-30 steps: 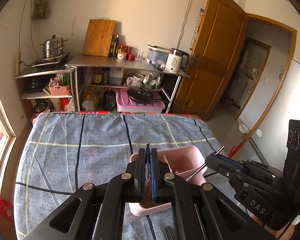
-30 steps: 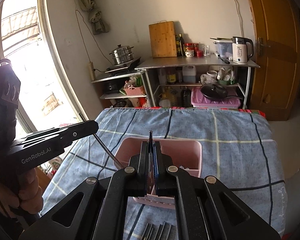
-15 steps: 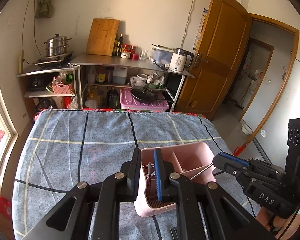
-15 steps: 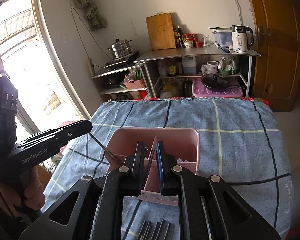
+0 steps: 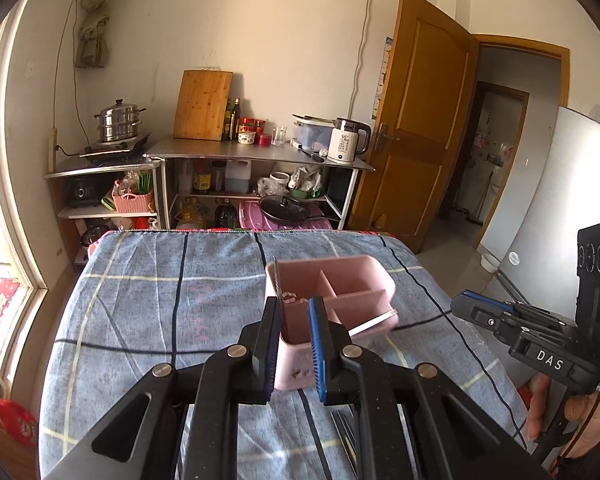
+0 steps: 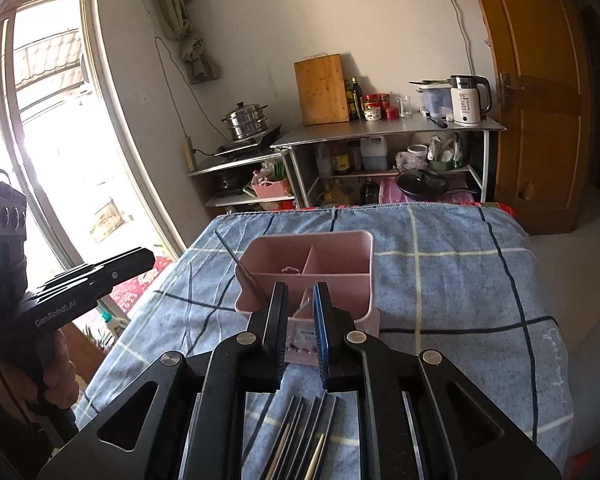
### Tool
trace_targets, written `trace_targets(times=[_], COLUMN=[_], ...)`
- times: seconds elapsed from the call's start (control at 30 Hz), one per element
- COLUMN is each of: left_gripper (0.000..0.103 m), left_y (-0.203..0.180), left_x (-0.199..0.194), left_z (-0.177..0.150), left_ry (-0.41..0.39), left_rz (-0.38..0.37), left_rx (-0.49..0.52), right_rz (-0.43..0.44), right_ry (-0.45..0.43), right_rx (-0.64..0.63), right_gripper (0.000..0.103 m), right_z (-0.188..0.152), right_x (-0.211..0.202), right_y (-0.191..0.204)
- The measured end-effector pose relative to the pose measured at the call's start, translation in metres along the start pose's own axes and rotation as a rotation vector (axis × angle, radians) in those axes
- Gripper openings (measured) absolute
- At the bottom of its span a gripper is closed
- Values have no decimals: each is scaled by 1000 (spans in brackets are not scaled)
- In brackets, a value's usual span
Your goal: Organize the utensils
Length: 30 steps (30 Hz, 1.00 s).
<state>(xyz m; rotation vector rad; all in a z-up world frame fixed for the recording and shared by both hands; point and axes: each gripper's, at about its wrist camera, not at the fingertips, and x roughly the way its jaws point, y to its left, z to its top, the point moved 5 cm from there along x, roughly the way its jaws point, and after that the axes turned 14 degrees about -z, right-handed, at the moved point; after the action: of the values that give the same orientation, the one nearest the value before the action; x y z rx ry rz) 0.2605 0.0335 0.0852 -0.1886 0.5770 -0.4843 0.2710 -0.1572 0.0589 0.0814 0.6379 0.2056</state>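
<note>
Standing on a blue plaid cloth (image 5: 148,312) that covers the table, the pink utensil caddy (image 5: 364,280) sits toward the middle, with bare cloth open on every side — wide to its left and beyond it up to the far edge, narrower on the right where the cloth drops off toward the floor and a wooden door (image 5: 416,128). Past the far edge stands a metal shelf rack (image 6: 388,132) crowded with kitchenware, well apart from the caddy.

The caddy is a rounded rectangular box split by inner walls into compartments. One dark chopstick (image 6: 240,264) leans out of its left end, tilted up and to the left; a pale stick (image 5: 370,325) lies across its near-right rim in the left wrist view. More utensils (image 6: 300,440) — dark and pale sticks — lie side by side on the cloth on the near side of the caddy, under the right gripper.

The left gripper (image 5: 294,344) hangs just short of the caddy's near-left corner, its jaws a small way apart after just opening, nothing between them. The right gripper (image 6: 300,328) hovers at the caddy's near wall, its jaws likewise slightly parted, having just opened, and empty. Each is held by a hand (image 6: 58,372) at the frame's side.
</note>
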Motion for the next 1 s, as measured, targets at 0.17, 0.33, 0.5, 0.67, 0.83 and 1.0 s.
trace_targets(times=[0.17,0.33,0.5,0.67,0.83,1.0], left_gripper=[14,14,14,14,14,14], left_y=[-15,-26,-35,-46,-59,-64], left_x=[-15,-32,-43,-56,-63,-64], left_z=[-32,-67,-94,-115,-132,-143], left_ry=[6,18,27,21,20,19], left_rz=[-4,-2,-8,-12,-31,-47], left_rx=[1,2,-17,-11,-12,-21], right_rz=[-9,-23,-30,-38,-46,-60], right_ry=[16,37,61,73,66,71], right_rx=[0,1,12,12,12,13], right_gripper=[13,13,13,13,13,13], right_z=[-29,-62,-90,-111,-124,-138], right_x=[-20,-37,-49,-62,-73,-79], right_y=[-6,-13,-17,-18,-20,-21])
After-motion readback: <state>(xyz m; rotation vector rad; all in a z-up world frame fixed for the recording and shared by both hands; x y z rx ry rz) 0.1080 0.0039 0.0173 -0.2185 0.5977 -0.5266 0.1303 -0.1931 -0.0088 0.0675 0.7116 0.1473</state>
